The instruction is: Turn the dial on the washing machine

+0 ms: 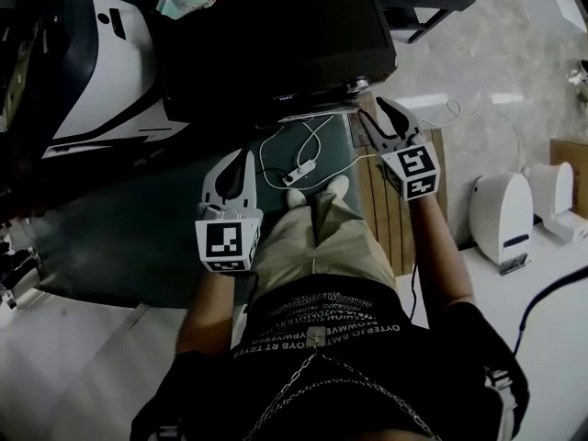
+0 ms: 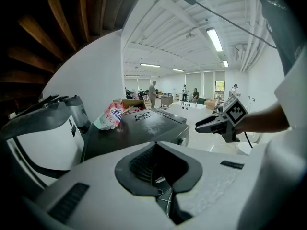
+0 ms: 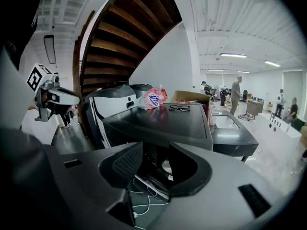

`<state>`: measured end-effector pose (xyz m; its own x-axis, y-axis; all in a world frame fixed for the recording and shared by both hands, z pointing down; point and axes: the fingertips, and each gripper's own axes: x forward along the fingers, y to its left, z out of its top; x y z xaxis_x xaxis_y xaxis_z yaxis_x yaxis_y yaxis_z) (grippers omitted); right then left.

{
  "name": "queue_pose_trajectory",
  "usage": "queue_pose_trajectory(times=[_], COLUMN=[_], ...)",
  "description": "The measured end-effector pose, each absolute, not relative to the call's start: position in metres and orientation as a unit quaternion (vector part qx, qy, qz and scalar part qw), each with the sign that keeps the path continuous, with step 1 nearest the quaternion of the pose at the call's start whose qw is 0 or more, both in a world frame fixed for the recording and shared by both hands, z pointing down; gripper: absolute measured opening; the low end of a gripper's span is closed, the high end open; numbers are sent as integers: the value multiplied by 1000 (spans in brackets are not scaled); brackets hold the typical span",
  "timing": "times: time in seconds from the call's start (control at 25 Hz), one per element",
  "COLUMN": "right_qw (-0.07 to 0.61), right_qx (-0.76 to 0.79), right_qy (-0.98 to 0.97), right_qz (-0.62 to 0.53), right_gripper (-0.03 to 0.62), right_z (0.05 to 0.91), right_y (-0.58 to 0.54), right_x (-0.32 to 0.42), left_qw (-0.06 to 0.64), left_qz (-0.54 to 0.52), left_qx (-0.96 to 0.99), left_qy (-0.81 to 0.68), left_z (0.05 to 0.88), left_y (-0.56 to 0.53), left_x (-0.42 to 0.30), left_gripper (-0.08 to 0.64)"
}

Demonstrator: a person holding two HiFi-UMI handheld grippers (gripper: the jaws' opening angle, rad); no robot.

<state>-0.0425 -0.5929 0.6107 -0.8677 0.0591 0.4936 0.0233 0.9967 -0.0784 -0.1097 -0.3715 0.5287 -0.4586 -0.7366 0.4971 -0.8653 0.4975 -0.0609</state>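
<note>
Beyond the parted jaws of the right gripper [image 3: 156,150] sits the dial [image 3: 167,167].

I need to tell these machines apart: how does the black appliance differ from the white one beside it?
The black appliance is boxy and flat-topped; the white appliance is rounded. The black appliance's top holds glasses and a pink pouch; the white appliance holds neither. Both stand side by side.

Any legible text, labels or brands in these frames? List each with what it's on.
Nothing can be quoted with confidence.
Waistband: rows of white capitals, upside down in the head view, not reliably readable.
Pouch: blue brand lettering, too blurred to read.
Marker cubes: black-and-white squares only, no words.
</note>
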Motion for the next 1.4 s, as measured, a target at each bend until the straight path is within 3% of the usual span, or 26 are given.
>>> queue_pose_trajectory(times=[0.48, 0.72, 1.2, 1.4], right_qw=[264, 315, 371, 387], right_qx=[44, 72, 130, 138], right_qy=[-963, -944, -914, -911], right_qz=[1, -70, -97, -39], right_gripper=[192, 256, 262, 245], right_z=[661, 692, 739, 755], right_y=[-588, -592, -599, -614], right_x=[-71, -88, -97, -92], left_qw=[212, 207, 220, 228], left_qz=[144, 137, 139, 138], left_qx=[485, 505, 511, 507], left_qy=[-836, -826, -819, -820], left_z=[581, 585, 603, 607], left_y=[-332, -326, -298, -286], left_x=[-121, -119, -125, -128], left_gripper=[5, 5, 6, 5])
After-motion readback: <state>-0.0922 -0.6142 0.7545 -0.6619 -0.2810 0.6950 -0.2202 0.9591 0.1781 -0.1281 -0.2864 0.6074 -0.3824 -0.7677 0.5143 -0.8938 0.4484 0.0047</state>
